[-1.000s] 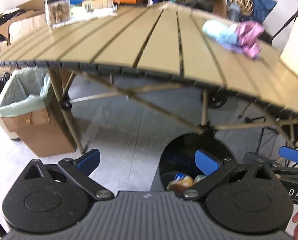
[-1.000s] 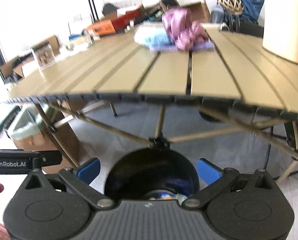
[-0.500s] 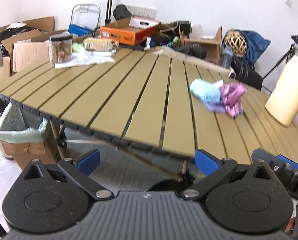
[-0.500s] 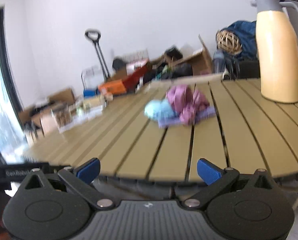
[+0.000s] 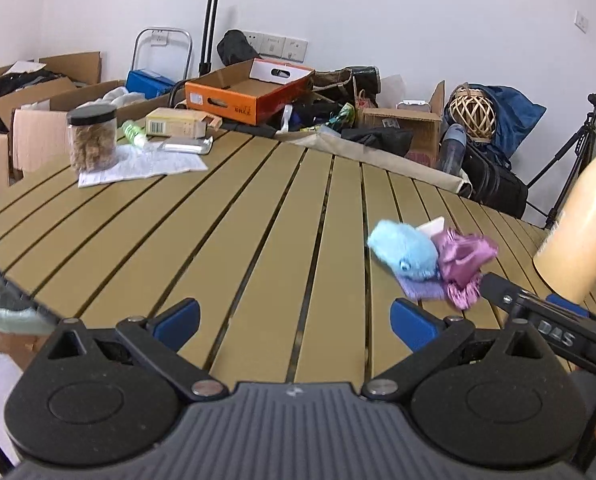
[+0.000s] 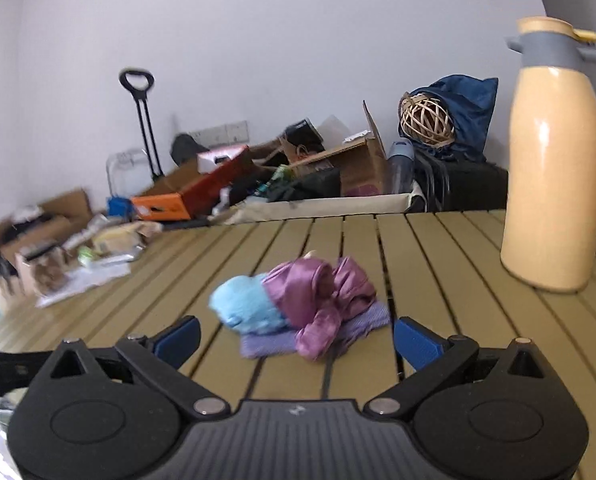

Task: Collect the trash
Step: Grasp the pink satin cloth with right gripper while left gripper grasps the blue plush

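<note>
A small heap lies on the slatted tan table [image 5: 225, 248]: a light blue fluffy piece [image 5: 406, 250], a shiny pink-purple cloth [image 5: 464, 258] and a flat lilac cloth [image 5: 420, 290] under them. In the right wrist view the same heap, blue piece [image 6: 245, 306] and purple cloth [image 6: 318, 292], lies just ahead of my right gripper [image 6: 295, 338], which is open and empty. My left gripper [image 5: 295, 320] is open and empty above the table's near edge, left of the heap. The right gripper's body [image 5: 546, 326] shows at the left view's right edge.
A tall cream thermos jug [image 6: 554, 160] stands at the table's right. A jar of snacks [image 5: 91, 138], papers [image 5: 137, 166] and a small box [image 5: 175, 122] sit at the far left. Cardboard boxes [image 5: 249, 92], bags and a tripod [image 5: 578, 148] crowd the floor behind.
Both grippers rose from below the table, where a black bin with trash showed, to above the tabletop. The heap now lies close ahead of the right gripper.
</note>
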{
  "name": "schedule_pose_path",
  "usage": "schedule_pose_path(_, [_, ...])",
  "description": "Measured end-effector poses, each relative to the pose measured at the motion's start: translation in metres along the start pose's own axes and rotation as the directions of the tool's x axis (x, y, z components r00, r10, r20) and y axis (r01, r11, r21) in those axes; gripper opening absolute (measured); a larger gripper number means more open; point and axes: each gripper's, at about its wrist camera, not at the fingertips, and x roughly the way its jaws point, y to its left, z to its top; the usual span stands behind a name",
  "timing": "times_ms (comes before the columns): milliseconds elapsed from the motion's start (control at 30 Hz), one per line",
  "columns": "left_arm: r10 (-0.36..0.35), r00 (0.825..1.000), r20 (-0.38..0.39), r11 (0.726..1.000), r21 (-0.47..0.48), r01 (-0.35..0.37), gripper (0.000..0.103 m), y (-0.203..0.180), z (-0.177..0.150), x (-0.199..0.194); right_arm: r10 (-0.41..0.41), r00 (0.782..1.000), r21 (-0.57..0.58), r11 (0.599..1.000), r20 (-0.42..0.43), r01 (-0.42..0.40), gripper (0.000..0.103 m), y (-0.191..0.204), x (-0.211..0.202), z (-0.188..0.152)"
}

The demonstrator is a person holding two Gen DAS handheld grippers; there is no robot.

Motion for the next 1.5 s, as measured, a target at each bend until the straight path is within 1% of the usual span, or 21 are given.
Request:
schedule_pose_path(100, [0.013, 1.0, 0.0, 1.0, 0.017, -0.013, 0.103, -0.001, 0.006, 0.01, -0.046, 0.999, -0.054, 0.998, -0.028, 0.045, 0.102, 0.005, 0.03, 0.011])
schedule_pose_path(200, [0.018, 1.0, -0.006, 1.0, -0.002, -0.018, 0.103, 0.002, 0.01, 0.02, -0.101, 0.992, -0.107, 0.99, -0.075, 0.093, 0.098, 0.008, 0.062, 0.015])
schedule_pose_path(233, [0.015, 1.0, -0.013, 1.0, -0.005, -0.015, 0.103, 0.003, 0.011, 0.024, -0.112, 0.99, -0.114, 0.988, -0.089, 0.102, 0.092, 0.008, 0.07, 0.016])
schedule_pose_path(367, [0.007, 0.999, -0.031, 1.0, -0.019, -0.008, 0.103, 0.004, 0.013, 0.034, -0.151, 0.98, -0.127, 0.983, -0.128, 0.135, 0.082, 0.005, 0.102, 0.019])
schedule_pose_path(400, [0.004, 0.999, -0.033, 1.0, -0.021, -0.005, 0.103, 0.004, 0.013, 0.036, -0.154, 0.979, -0.125, 0.983, -0.134, 0.137, 0.077, 0.005, 0.107, 0.018])
schedule_pose_path(467, [0.001, 0.999, -0.034, 1.0, -0.021, -0.002, 0.103, 0.004, 0.014, 0.039, -0.142, 0.979, -0.107, 0.986, -0.145, 0.127, 0.07, 0.002, 0.116, 0.018])
schedule_pose_path(533, [0.003, 0.999, -0.034, 1.0, -0.022, -0.004, 0.103, 0.004, 0.014, 0.04, -0.122, 0.981, -0.094, 0.99, -0.153, 0.109, 0.055, 0.001, 0.12, 0.017])
schedule_pose_path(600, [0.003, 0.999, -0.034, 1.0, -0.023, -0.004, 0.103, 0.004, 0.015, 0.041, -0.114, 0.982, -0.077, 0.992, -0.147, 0.104, 0.051, 0.0, 0.122, 0.016])
schedule_pose_path(633, [0.007, 0.999, -0.036, 1.0, -0.022, -0.007, 0.103, 0.004, 0.015, 0.042, -0.114, 0.983, -0.071, 0.992, -0.144, 0.105, 0.048, 0.0, 0.123, 0.017])
schedule_pose_path(667, [0.008, 0.999, -0.034, 1.0, -0.021, -0.009, 0.103, 0.004, 0.015, 0.042, -0.109, 0.984, -0.063, 0.993, -0.143, 0.101, 0.046, -0.001, 0.123, 0.017])
schedule_pose_path(733, [0.008, 0.999, -0.033, 1.0, -0.018, -0.009, 0.103, 0.002, 0.017, 0.044, -0.083, 0.987, -0.03, 0.996, -0.137, 0.08, 0.038, -0.005, 0.121, 0.017])
schedule_pose_path(833, [0.01, 1.0, -0.028, 1.0, -0.01, -0.01, 0.103, -0.003, 0.02, 0.046, -0.057, 0.991, 0.005, 0.998, -0.124, 0.058, 0.03, -0.011, 0.114, 0.016])
schedule_pose_path(933, [0.008, 1.0, -0.028, 1.0, 0.003, -0.008, 0.103, -0.014, 0.025, 0.05, -0.029, 0.995, 0.056, 0.998, -0.098, 0.034, 0.027, -0.02, 0.101, 0.016])
schedule_pose_path(1033, [-0.004, 0.999, -0.041, 1.0, 0.015, 0.004, 0.103, -0.03, 0.031, 0.057, -0.016, 0.998, 0.096, 0.995, -0.054, 0.021, 0.026, -0.031, 0.085, 0.017])
schedule_pose_path(1167, [-0.018, 0.998, -0.067, 0.999, 0.049, 0.021, 0.103, -0.061, 0.038, 0.073, -0.005, 1.0, 0.153, 0.988, 0.008, 0.004, 0.025, -0.052, 0.059, 0.018])
schedule_pose_path(1367, [0.0, 0.991, -0.132, 0.997, 0.08, 0.011, 0.103, -0.103, 0.041, 0.109, -0.053, 0.994, 0.199, 0.979, 0.097, 0.033, 0.025, -0.087, 0.022, 0.014])
schedule_pose_path(1500, [0.04, 0.987, -0.158, 0.994, 0.109, -0.022, 0.103, -0.126, 0.044, 0.135, -0.088, 0.986, 0.245, 0.968, 0.139, 0.052, 0.025, -0.115, 0.002, 0.014])
